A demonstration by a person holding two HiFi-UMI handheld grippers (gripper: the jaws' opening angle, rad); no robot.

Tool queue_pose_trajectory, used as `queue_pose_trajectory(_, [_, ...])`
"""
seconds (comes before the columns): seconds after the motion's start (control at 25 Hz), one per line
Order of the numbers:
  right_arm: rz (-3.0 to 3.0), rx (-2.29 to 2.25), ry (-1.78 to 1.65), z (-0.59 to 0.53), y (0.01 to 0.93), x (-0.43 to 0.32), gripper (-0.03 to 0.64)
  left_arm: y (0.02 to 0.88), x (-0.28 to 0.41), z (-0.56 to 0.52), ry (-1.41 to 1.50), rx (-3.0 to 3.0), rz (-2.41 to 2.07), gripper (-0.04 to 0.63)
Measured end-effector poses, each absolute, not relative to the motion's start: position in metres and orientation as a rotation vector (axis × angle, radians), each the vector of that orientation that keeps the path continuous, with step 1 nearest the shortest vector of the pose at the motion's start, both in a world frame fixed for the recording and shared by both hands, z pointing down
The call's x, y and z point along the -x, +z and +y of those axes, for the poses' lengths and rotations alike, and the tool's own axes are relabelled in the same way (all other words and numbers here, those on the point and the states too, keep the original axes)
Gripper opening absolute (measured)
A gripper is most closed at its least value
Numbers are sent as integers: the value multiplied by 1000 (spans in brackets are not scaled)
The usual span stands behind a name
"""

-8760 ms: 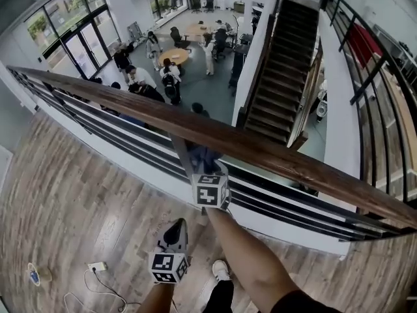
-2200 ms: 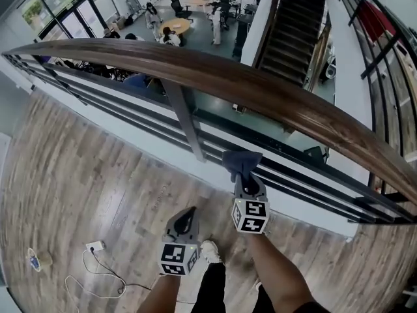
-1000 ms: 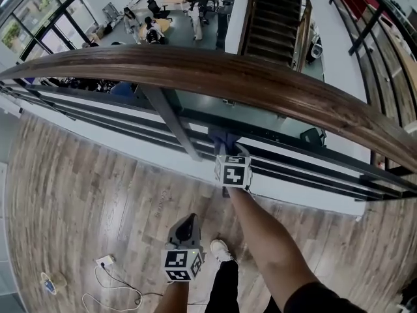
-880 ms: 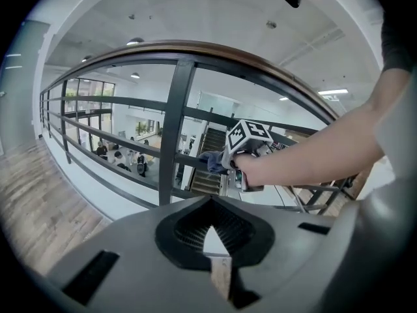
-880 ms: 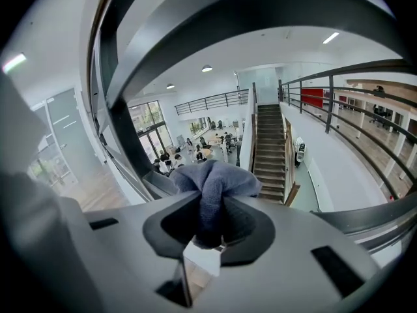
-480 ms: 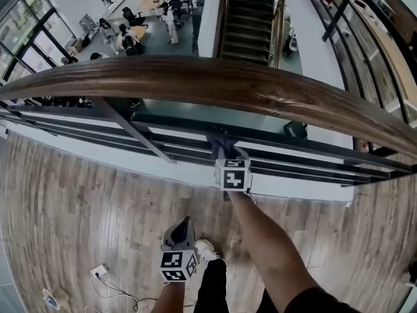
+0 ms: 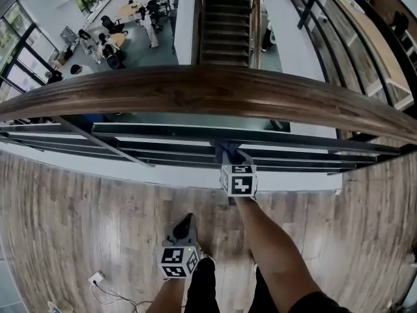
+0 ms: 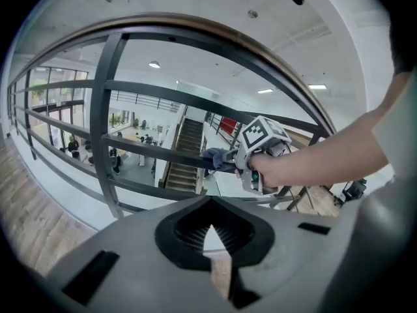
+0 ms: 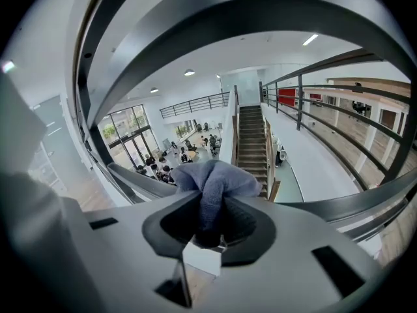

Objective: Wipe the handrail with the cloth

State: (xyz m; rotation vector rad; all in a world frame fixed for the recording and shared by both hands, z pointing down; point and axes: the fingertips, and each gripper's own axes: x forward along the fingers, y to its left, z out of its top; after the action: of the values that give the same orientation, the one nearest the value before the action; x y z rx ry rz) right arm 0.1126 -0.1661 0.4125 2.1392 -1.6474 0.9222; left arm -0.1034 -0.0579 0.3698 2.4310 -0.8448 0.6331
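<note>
1. No words, brand names or numbers are showing legibly in any view.
2. The right marker cube (image 7: 238, 179), riding on the right gripper (image 7: 227, 152), is carrying only black-and-white square patterns: coded blocks, not letters or digits.
3. The left marker cube (image 7: 178, 262), on the left gripper (image 7: 186, 220), is showing the same kind of pattern, with nothing to read.
4. The red panel (image 9: 285, 96) on the far gallery is sitting too small for any print to be told.

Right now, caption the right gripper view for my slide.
Right tongs clamped on a bunched blue cloth, railing bars just beyond.
</note>
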Motion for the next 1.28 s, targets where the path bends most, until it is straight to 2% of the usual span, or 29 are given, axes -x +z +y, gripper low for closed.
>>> queue_pose_trajectory(1.28, [-1507,-2305,960,117,415,-468,78,413,-237,136,735,-2500,-459,2])
